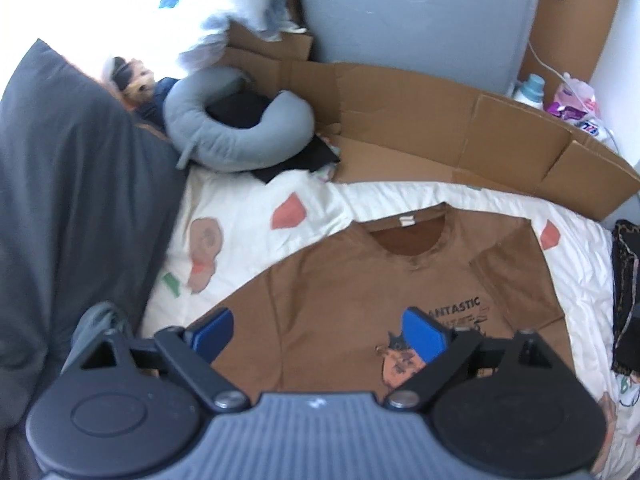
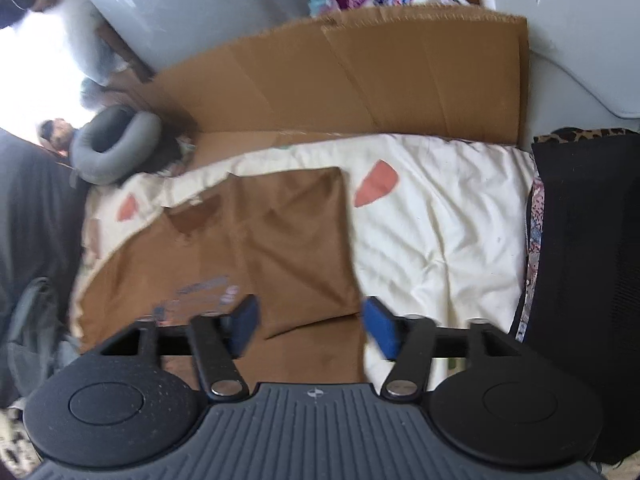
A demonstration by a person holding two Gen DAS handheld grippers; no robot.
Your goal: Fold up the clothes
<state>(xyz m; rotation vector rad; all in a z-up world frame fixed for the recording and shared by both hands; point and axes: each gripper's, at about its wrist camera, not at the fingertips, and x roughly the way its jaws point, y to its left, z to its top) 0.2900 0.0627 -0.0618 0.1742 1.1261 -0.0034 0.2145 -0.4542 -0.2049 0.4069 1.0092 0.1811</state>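
Left wrist view: brown T-shirt point(image 1: 360, 280) is seen laid on the quilt point(image 1: 240, 208), one side folded inward. Left gripper point(image 1: 320, 330) and right gripper point(image 2: 310, 326) are spread, empty. Soft, light cloth is judged; hold is advised at the unfolded edge.

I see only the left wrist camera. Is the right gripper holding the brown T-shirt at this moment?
Observer: No. The right gripper is open and there is nothing between its pads.
Operator: What is under it?
Observer: It hangs over the lower corner of the folded-in side of the brown T-shirt.
Operator: And what lies to its right?
Observer: First the cream quilt, then a black cloth with a leopard-print edge.
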